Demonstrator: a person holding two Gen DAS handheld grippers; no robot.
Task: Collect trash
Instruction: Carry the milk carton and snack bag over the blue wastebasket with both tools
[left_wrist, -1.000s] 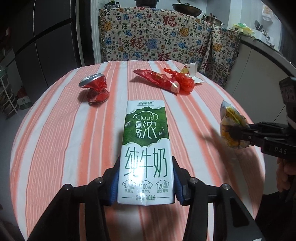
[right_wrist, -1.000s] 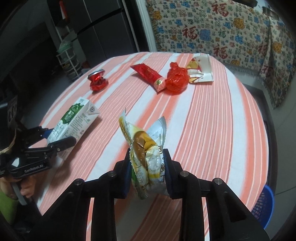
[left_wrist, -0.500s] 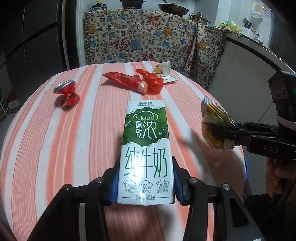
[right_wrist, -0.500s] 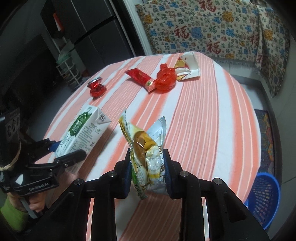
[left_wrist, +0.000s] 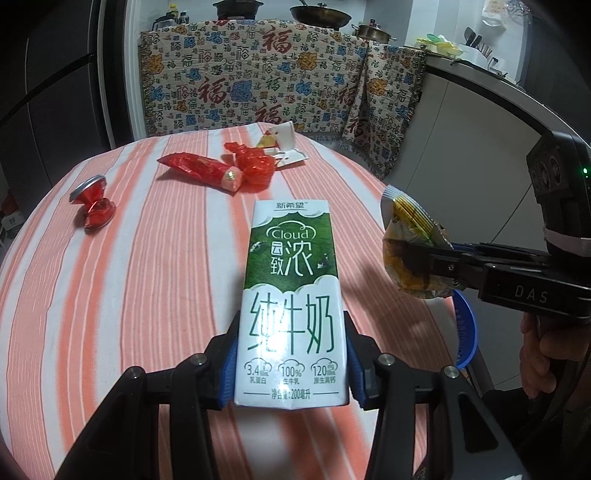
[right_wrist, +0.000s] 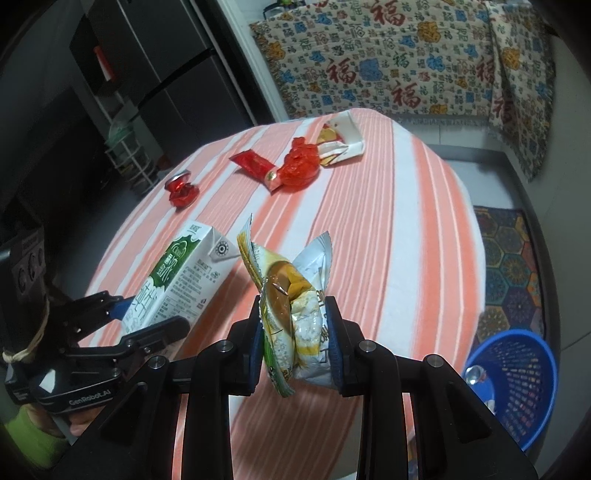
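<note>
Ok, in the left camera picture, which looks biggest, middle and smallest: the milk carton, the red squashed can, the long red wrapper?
1. Milk carton, though nearest the camera.
2. Long red wrapper.
3. Squashed can, slightly smaller-looking.

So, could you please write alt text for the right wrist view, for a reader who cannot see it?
The right gripper clamps a crumpled yellow snack wrapper above a round table with an orange-striped cloth. At left, the left gripper holds a green milk carton; a crushed red can and red wrappers lie beyond, and a blue basket stands on the floor.
</note>
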